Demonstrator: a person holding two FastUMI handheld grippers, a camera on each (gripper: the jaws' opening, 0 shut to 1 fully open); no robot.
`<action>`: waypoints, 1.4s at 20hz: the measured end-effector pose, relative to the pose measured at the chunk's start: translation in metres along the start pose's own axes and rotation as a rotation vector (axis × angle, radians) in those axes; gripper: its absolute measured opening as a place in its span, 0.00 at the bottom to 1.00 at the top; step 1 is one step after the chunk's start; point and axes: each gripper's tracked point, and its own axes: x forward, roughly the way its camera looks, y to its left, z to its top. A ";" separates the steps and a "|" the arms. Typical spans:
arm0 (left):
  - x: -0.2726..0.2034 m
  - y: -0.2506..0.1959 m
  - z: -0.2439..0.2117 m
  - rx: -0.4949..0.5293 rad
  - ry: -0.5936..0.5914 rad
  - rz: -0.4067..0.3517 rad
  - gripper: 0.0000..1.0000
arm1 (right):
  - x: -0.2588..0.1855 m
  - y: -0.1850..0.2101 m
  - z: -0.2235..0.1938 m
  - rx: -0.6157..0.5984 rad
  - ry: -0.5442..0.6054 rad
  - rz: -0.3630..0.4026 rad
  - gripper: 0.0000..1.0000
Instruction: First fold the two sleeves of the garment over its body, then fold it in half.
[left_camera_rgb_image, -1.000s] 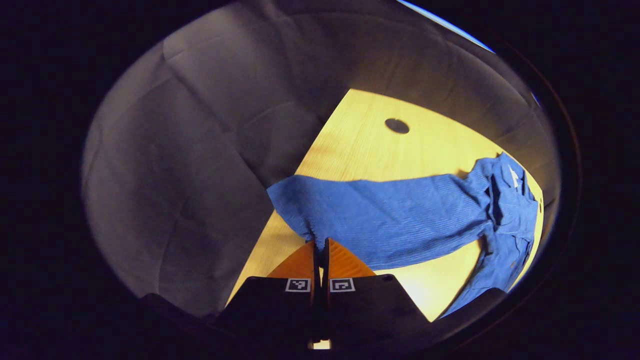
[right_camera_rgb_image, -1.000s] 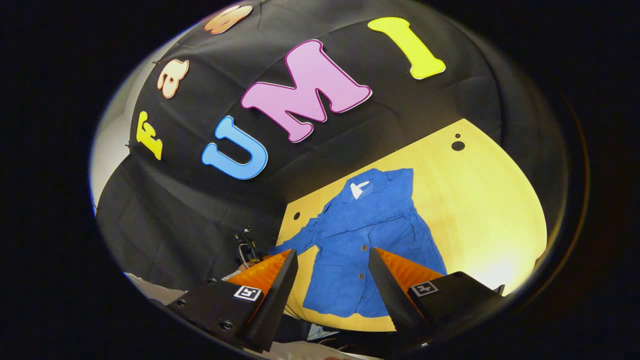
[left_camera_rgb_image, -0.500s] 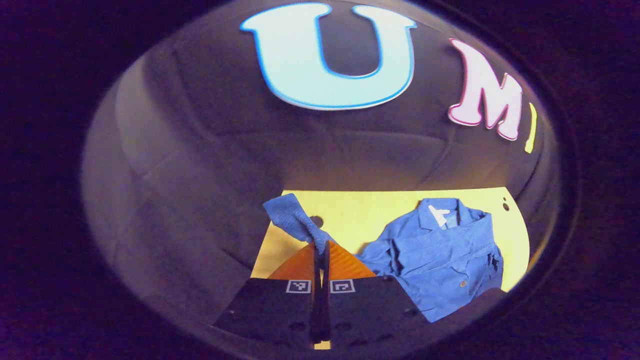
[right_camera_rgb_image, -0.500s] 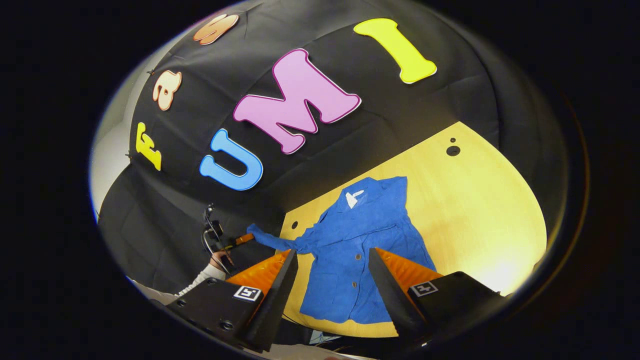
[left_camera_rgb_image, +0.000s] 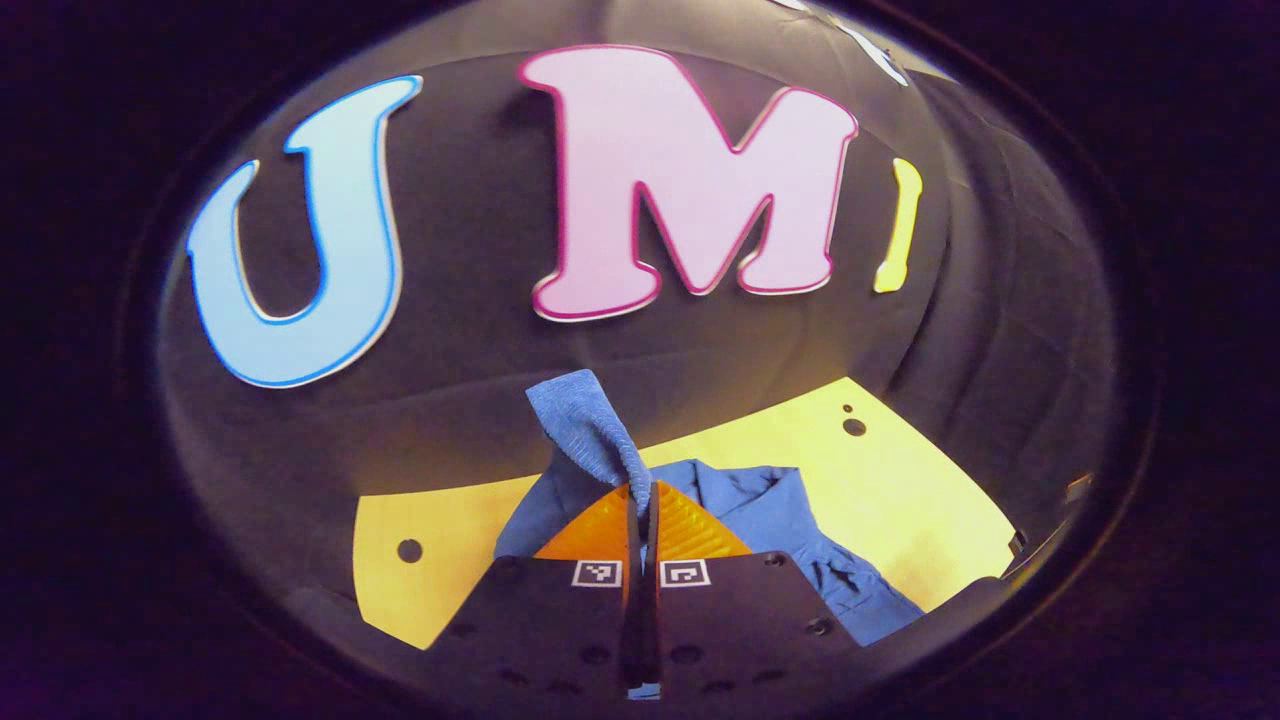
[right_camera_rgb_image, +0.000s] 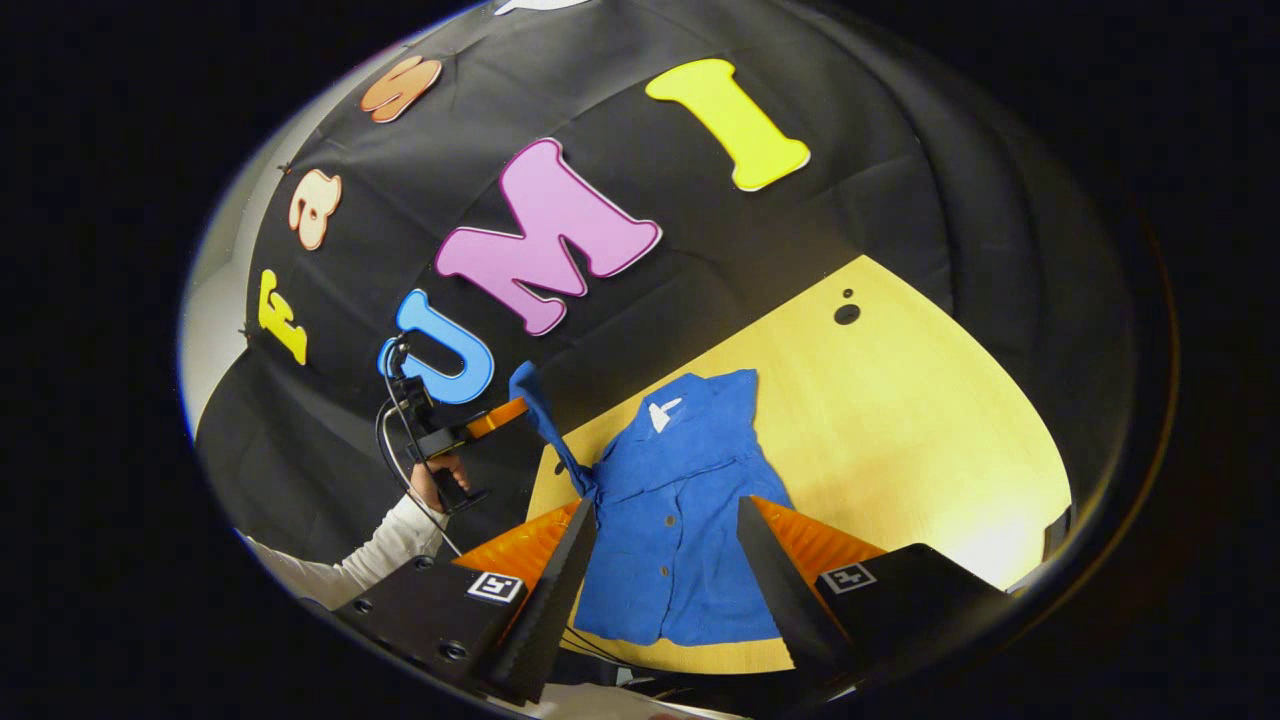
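Step one, first sleeve. My left hand-held gripper (left_camera_rgb_image: 640, 500) is clamped on the cuff of the blue corduroy button-up jacket (right_camera_rgb_image: 670, 520), sleeve (right_camera_rgb_image: 550, 425) raised above the yellow wooden desk (right_camera_rgb_image: 900, 420). Right hand-held gripper (right_camera_rgb_image: 665, 560) gapes empty above the jacket's hem. Next: carry the cuff across the jacket's chest, lower, release.

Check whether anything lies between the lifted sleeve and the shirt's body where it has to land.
Nothing visible does. The left tool is shut on the sleeve, which hangs above the table edge beside the shirt's body. The front of the shirt is bare, and the open right tool sits nearer the camera, off the cloth.
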 end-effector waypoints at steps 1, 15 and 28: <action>0.014 -0.028 -0.003 0.018 0.018 -0.039 0.00 | -0.001 -0.003 -0.001 0.014 -0.003 -0.003 0.91; 0.173 -0.159 -0.121 0.109 0.549 -0.067 0.00 | 0.017 -0.064 -0.042 0.020 0.196 0.006 0.92; 0.066 -0.146 -0.133 -0.041 0.522 0.001 0.88 | 0.042 -0.090 -0.074 -0.030 0.344 -0.024 0.91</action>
